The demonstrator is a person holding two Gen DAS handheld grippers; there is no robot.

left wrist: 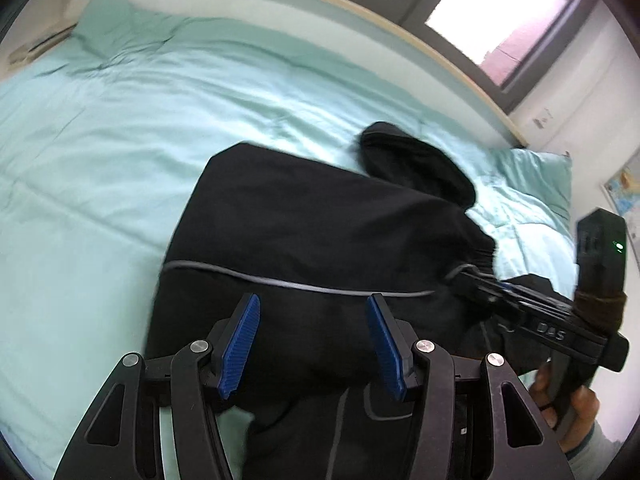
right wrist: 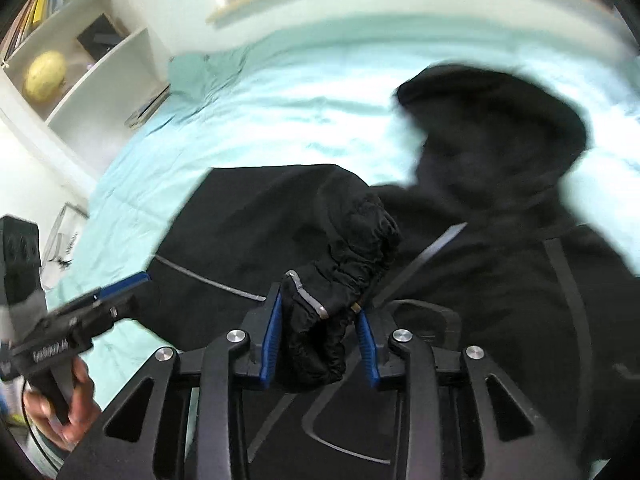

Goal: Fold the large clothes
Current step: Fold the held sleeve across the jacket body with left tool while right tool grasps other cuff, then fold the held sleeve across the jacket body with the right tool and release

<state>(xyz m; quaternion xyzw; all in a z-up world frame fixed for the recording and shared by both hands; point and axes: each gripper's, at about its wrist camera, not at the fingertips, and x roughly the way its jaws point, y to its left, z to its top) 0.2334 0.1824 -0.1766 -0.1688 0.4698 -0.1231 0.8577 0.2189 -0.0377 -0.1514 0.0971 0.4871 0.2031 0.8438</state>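
1. My left gripper [left wrist: 314,346] hangs over the black jacket [left wrist: 312,232] with its blue pads [left wrist: 240,344] spread wide apart and nothing between them; the fabric lies below and ahead of the fingertips.
2. My right gripper [right wrist: 320,340] has its two blue pads [right wrist: 271,344] pressed in on the gathered cuff of the sleeve [right wrist: 332,312], which bunches up between them and rises forward past the fingertips.
3. The jacket is spread on the mint-green bedspread [left wrist: 100,120]. From the left wrist view a thin grey piping line [left wrist: 260,278] runs across the cloth just ahead of the fingertips.
4. The hood [left wrist: 416,168] lies beyond the left fingertips and to their right, resting on the bedspread. In the right wrist view the hood [right wrist: 492,120] sits ahead of the fingers and to the right, blurred.
5. From the left wrist view, the right gripper [left wrist: 476,280] reaches in from the right side, its tip at the elastic cuff [left wrist: 480,258] of the sleeve.
6. From the right wrist view, the left gripper [right wrist: 120,292] shows low on the left of my fingers, above the jacket's left edge.
7. A white shelf unit [right wrist: 100,68] stands far off to the left of the right fingers, with a yellow round object [right wrist: 44,74] on one shelf.
8. A window [left wrist: 500,12] sits beyond the far edge of the bed, ahead of the left fingers.
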